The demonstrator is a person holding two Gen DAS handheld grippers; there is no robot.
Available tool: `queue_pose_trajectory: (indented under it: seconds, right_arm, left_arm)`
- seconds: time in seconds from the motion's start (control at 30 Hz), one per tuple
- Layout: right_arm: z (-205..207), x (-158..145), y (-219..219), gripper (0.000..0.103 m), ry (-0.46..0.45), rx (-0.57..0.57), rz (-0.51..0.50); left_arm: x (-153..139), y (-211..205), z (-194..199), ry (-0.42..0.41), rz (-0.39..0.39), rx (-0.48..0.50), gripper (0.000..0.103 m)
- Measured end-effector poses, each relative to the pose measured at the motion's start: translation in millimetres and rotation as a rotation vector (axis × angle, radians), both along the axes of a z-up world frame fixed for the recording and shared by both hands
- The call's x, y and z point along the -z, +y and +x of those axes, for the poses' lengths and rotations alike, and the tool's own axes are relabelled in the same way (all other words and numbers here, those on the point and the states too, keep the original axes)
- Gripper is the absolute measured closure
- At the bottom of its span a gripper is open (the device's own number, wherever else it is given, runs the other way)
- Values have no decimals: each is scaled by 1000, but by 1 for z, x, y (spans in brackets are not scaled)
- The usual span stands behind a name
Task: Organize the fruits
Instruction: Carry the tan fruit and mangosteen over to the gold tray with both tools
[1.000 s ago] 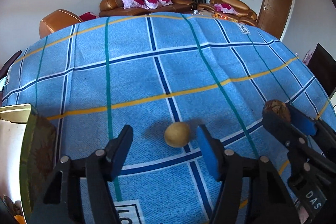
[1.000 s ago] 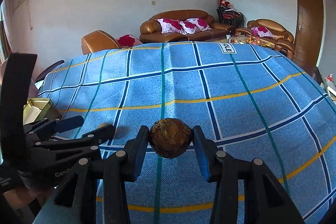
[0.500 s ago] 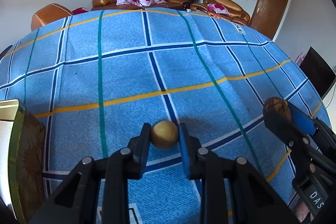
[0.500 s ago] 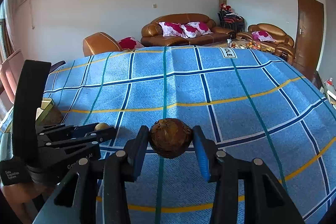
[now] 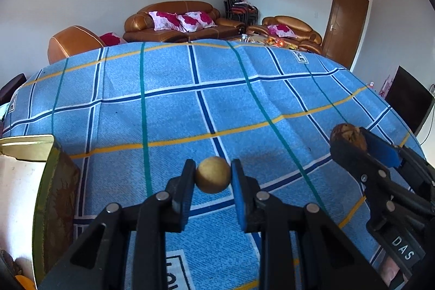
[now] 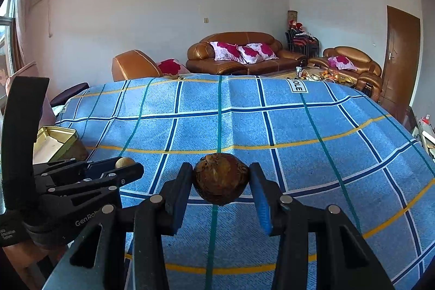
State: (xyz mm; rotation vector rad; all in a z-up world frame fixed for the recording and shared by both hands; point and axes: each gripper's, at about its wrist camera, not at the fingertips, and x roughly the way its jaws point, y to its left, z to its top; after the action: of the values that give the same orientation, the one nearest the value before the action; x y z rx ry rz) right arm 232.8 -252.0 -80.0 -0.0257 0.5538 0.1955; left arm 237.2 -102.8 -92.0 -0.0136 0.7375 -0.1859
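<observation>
Closed since a second earlier on the small yellow fruit and lifted it just off the blue checked desk, left gripper jaws clenched, right gripper jaws grasping the brown fruit; beside them stood a gold tin, contents cut off.

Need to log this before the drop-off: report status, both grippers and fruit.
Left gripper shut on small yellow fruit. Right gripper shut on brown fruit. Open tin at left, path over blue cloth unobstructed.
</observation>
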Motion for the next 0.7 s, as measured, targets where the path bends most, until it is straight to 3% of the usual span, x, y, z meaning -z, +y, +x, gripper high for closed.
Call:
queue_pose_trajectory:
  seconds: [0.7]
  right_arm:
    - [-19, -8, 5, 58, -93, -13, -23]
  left_arm:
    - [-16, 0, -29, -150, 30, -27, 75]
